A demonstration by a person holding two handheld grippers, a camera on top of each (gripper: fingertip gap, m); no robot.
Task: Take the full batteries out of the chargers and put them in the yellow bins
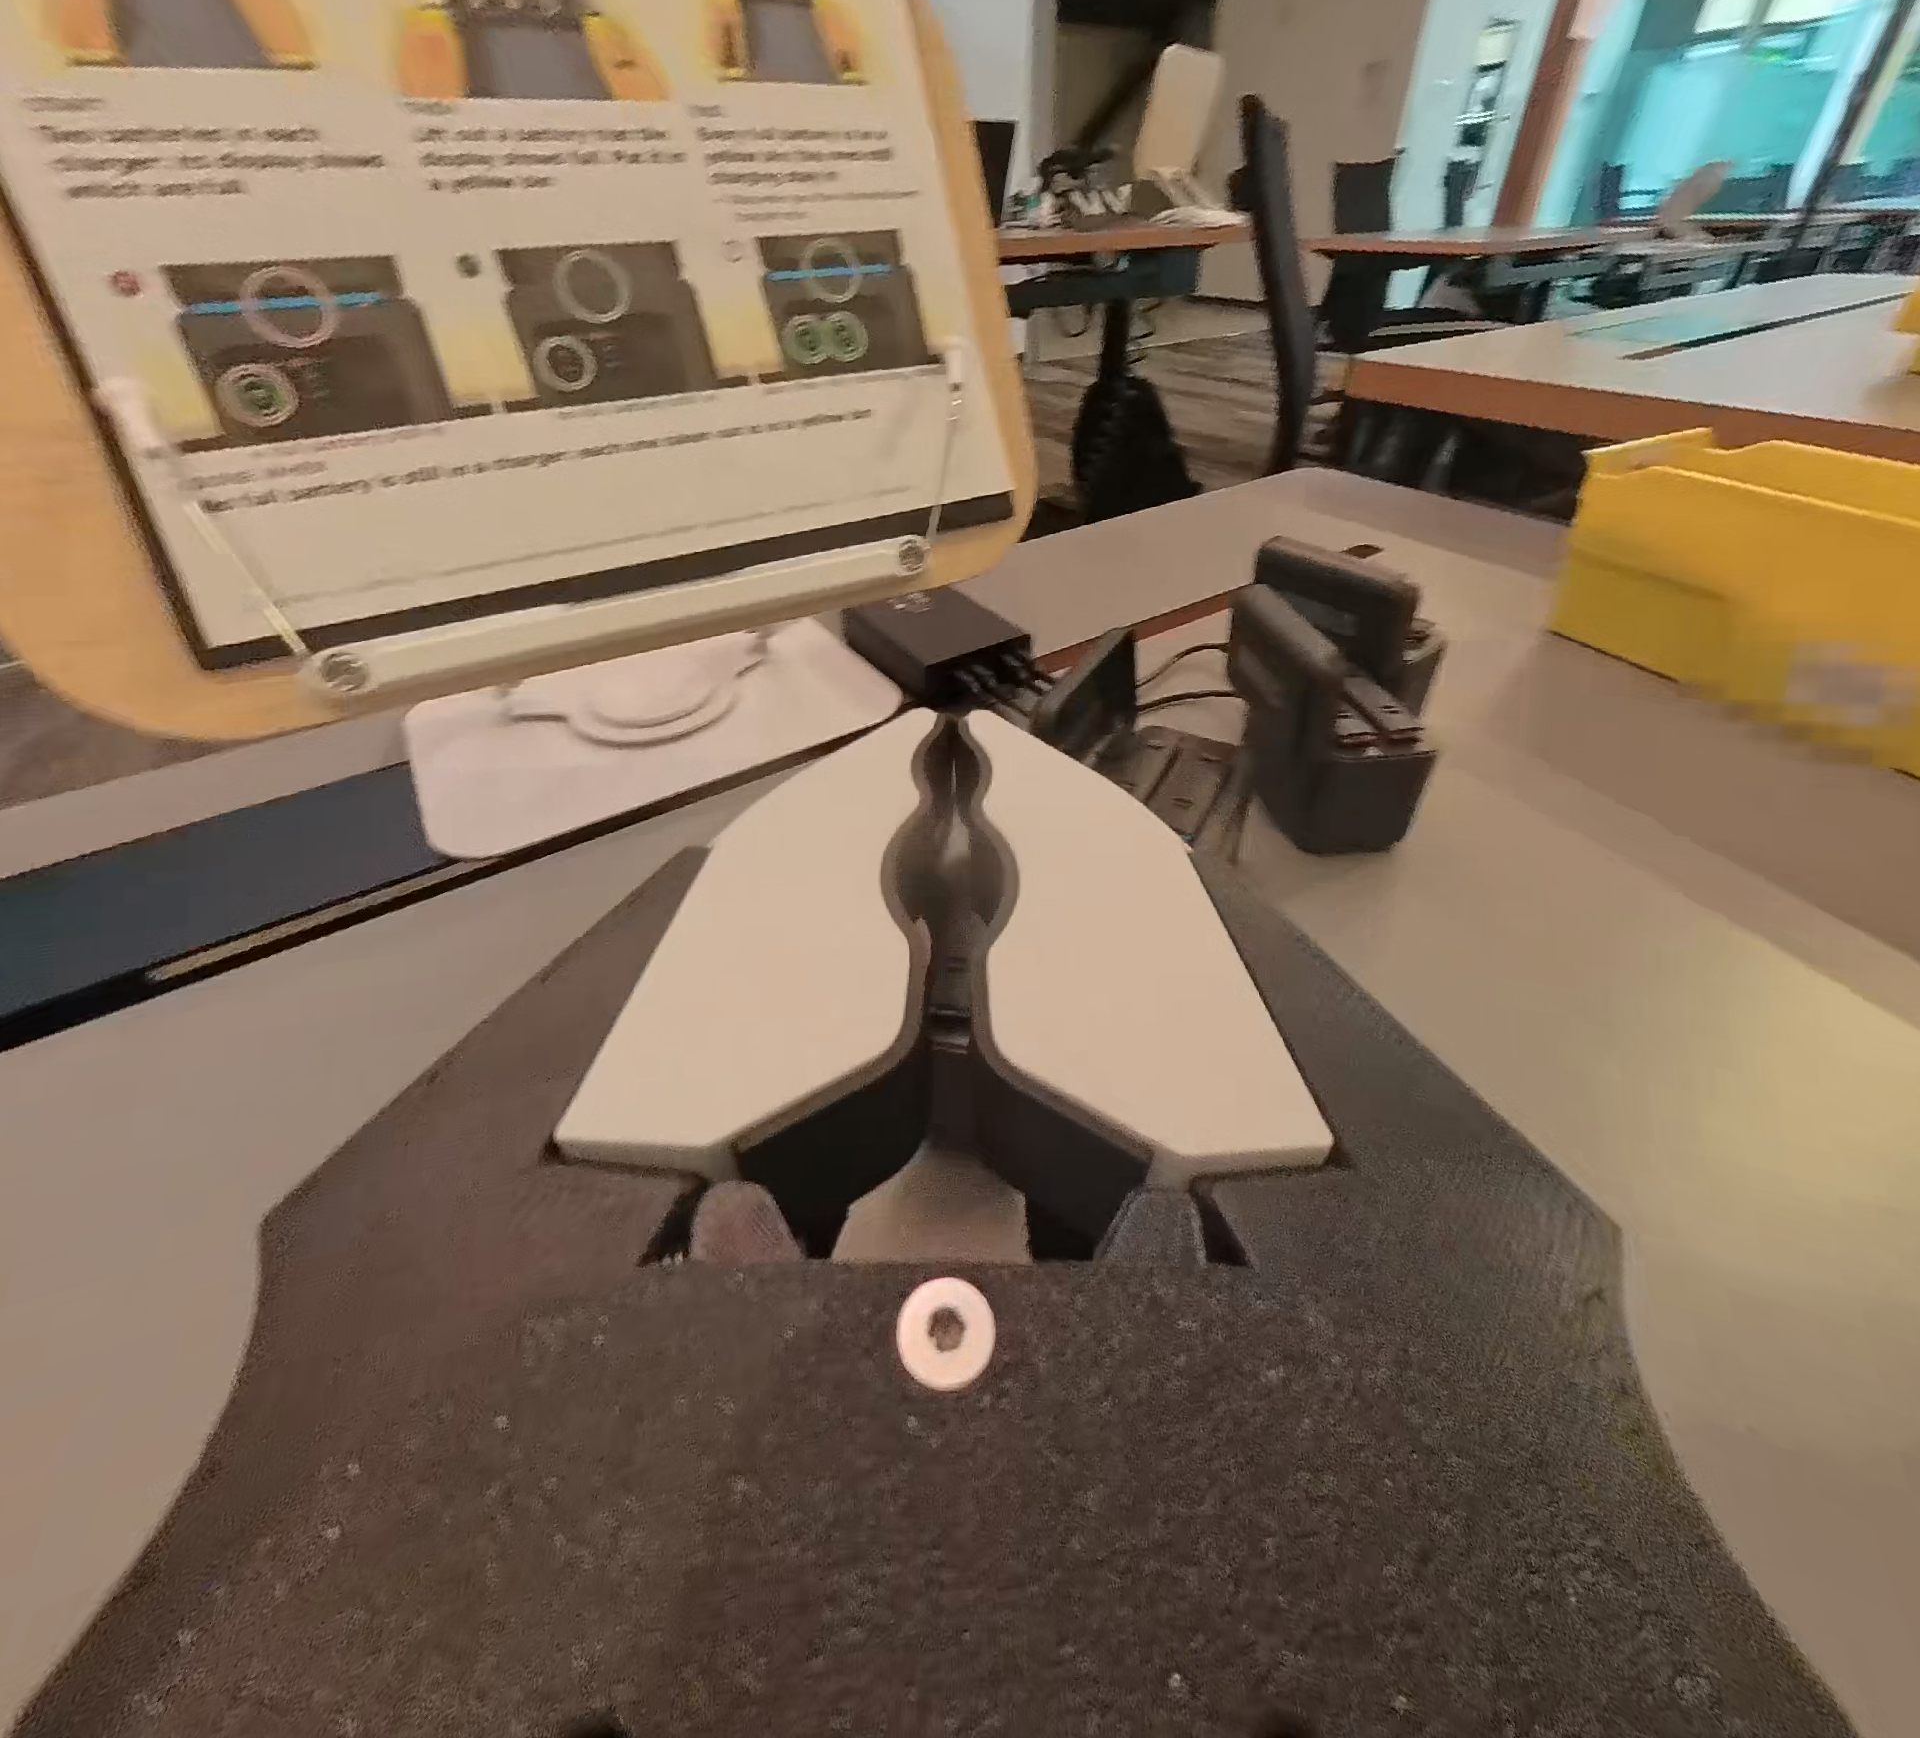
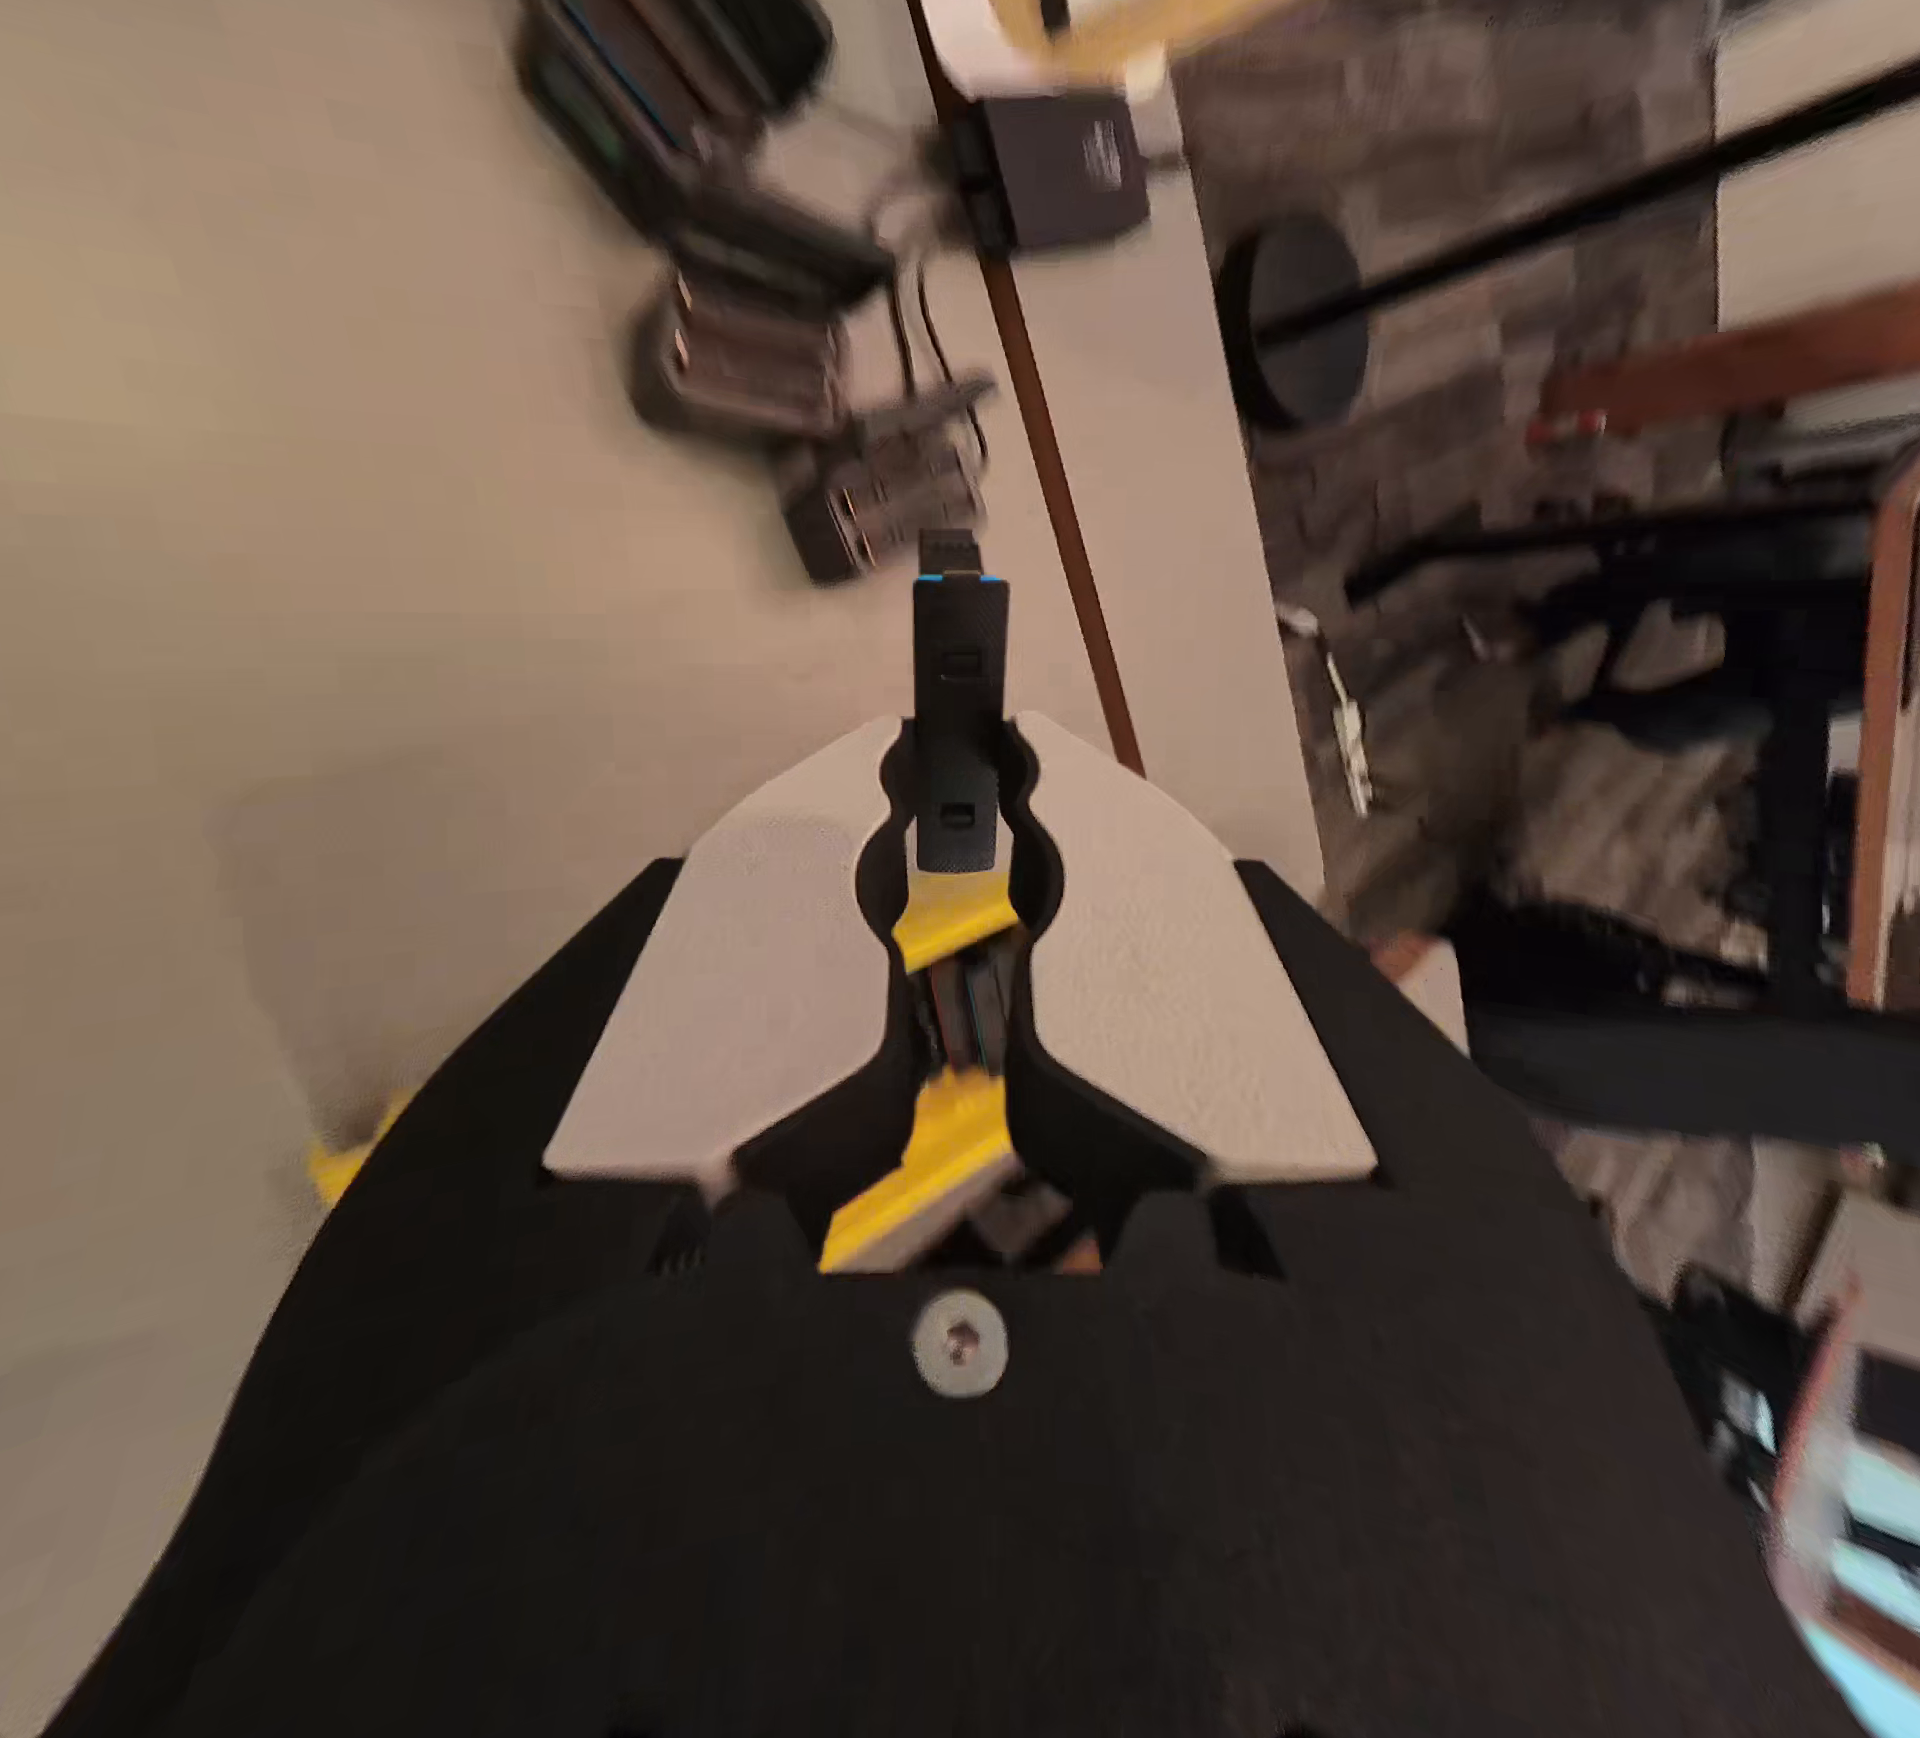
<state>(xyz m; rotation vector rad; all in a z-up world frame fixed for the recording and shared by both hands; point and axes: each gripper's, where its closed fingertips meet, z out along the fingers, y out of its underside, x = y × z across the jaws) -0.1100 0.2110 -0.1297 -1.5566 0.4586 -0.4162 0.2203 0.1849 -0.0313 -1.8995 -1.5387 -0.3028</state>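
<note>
The right claw (image 2: 956,732) is clamped on a slim black battery (image 2: 958,701), gripping its lower half so the blue-edged end sticks out beyond the tips, above a yellow bin (image 2: 951,1138) glimpsed beneath. It looks small, rigid, light and smooth-sided, so a mid-body pinch seems safest. The left claw (image 1: 951,732) hangs level over the counter (image 1: 1558,1117), pinched together on nothing, pointing toward the chargers (image 1: 1330,712).

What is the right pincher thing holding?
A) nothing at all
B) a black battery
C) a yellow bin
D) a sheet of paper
B: in the right wrist view the right gripper is closed on a black battery that sticks out past its fingertips, with part of a yellow bin showing below through the gap.
</note>
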